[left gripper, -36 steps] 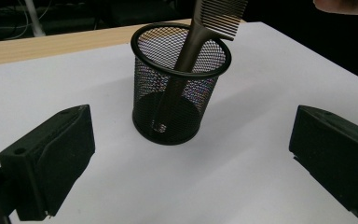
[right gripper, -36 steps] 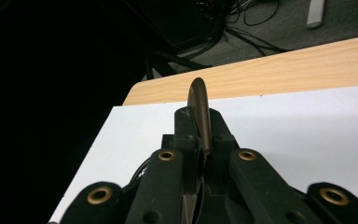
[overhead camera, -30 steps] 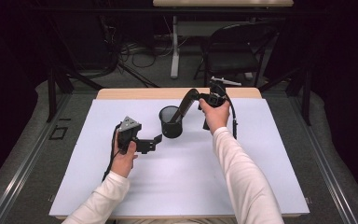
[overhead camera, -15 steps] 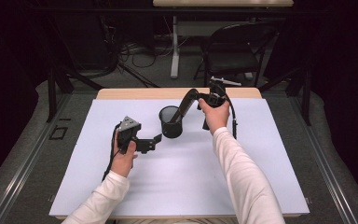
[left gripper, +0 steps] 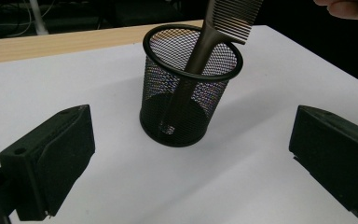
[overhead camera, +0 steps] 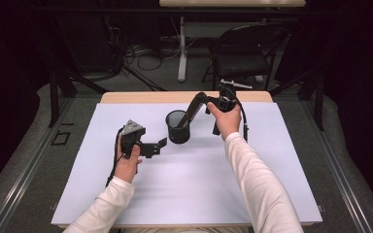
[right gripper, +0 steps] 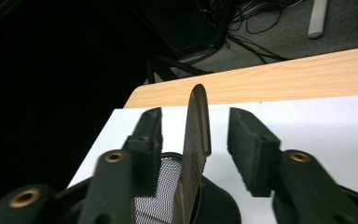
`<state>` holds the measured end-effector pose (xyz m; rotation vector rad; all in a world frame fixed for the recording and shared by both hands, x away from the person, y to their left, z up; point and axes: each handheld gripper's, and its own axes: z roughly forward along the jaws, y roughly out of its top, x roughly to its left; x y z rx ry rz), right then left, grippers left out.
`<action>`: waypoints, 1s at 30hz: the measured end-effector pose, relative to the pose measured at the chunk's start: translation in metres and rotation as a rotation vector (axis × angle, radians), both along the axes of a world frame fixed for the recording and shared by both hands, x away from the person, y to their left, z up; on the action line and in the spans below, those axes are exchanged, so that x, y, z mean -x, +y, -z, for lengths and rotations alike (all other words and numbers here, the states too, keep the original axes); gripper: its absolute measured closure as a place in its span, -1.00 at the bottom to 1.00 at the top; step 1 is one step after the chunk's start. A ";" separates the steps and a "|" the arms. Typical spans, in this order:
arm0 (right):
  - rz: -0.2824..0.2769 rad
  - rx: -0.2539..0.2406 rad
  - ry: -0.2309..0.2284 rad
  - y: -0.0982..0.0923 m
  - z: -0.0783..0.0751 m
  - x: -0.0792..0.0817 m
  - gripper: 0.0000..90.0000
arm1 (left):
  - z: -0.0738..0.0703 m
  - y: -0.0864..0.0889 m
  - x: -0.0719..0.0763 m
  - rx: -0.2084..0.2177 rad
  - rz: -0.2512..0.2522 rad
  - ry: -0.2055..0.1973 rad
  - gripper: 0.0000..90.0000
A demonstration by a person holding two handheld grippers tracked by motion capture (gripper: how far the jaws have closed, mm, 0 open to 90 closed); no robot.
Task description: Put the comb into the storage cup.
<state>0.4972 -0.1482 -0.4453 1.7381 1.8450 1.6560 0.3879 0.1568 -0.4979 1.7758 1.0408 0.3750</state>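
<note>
Just opened right gripper [right gripper: 195, 140] jaws, now clear of comb [right gripper: 193, 154] leaning in mesh cup [overhead camera: 178, 126]; left gripper [overhead camera: 161, 143] wide open, empty.

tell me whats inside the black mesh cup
A dark comb stands handle-down in the mesh cup, leaning on its rim, teeth sticking out above. The cup's bottom looks otherwise empty, though the mesh blurs it.

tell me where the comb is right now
The comb stands handle-down in the black mesh cup near the middle of the white table, leaning on its rim, teeth end up between the right gripper's just-opened jaws.
</note>
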 end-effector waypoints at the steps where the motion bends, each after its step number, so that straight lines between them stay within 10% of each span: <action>1: 0.002 0.013 -0.006 0.000 0.000 0.000 0.13 | 0.000 0.000 0.000 0.001 -0.001 0.000 -0.99; 30: -0.023 0.208 -0.101 -0.006 -0.013 0.018 -0.40 | -0.002 0.001 0.000 0.004 -0.008 -0.009 -0.99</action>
